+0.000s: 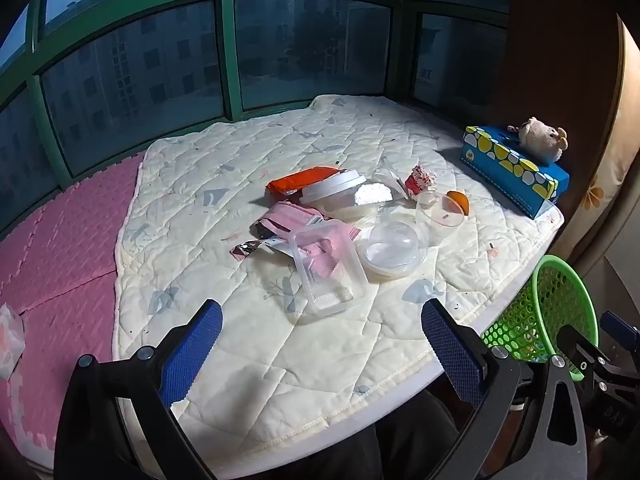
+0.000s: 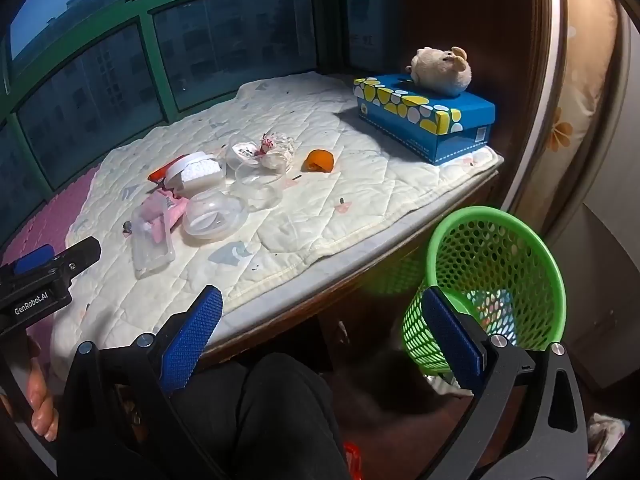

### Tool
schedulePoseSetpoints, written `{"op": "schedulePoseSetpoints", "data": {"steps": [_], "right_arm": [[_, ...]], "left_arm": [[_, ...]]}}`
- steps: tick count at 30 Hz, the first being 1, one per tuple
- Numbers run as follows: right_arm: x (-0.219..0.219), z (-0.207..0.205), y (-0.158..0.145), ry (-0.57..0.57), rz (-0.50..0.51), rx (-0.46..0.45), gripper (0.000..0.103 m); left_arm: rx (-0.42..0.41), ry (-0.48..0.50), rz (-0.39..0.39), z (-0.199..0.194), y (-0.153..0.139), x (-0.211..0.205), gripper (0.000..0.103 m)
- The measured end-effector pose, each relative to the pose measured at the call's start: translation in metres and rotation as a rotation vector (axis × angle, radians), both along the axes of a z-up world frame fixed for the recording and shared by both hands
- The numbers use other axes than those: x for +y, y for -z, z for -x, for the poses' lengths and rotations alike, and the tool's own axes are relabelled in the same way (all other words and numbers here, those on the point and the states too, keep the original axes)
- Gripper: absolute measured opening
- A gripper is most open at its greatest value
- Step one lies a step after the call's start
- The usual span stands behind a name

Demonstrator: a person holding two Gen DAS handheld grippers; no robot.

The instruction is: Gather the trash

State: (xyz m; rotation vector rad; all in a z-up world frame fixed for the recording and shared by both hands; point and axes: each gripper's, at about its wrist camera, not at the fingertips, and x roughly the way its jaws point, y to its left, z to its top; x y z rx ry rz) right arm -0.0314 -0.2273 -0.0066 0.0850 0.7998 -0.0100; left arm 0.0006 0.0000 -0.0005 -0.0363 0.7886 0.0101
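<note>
left gripper (image 1: 322, 344): fingers spread wide, nothing between the blue pads, held above the near edge of the quilted mat (image 1: 248, 152). right gripper (image 2: 322, 340): fingers likewise spread, nothing held, positioned off the mat edge with its right pad in front of the green mesh basket (image 2: 496, 280).

the trash lies in one cluster at mid-mat, at 12 o'clock from the left gripper. the rectangular clear tray (image 1: 328, 268) is nearest; touching its right side at 3 o'clock is the round clear lid (image 1: 390, 250). the pink wrapper (image 1: 296, 220) lies at 11 o'clock from the tray, partly under it. the orange wrapper (image 1: 298, 180) sits at the far side, with the white lidded tub (image 1: 344, 196) just beside it. the clear cup (image 1: 438, 212) lies at 1 o'clock from the lid, with the orange peel (image 1: 460, 200) just behind it.

the basket stands off the mat at 4 o'clock from the cluster, tilted, with some items inside. the blue tissue box (image 2: 428, 116) sits at the mat's far right corner, with a plush toy (image 2: 440, 68) on top.
</note>
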Motion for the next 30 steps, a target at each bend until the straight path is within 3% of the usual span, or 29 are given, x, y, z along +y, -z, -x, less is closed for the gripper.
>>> {"op": "schedulePoseSetpoints", "data": {"steps": [30], "right_arm": [[-0.011,0.006,0.004,0.025,-0.002,0.001,0.098]], "left_arm": [[0.012,0.053,-0.026,0.002,0.005,-0.021,0.097]]}}
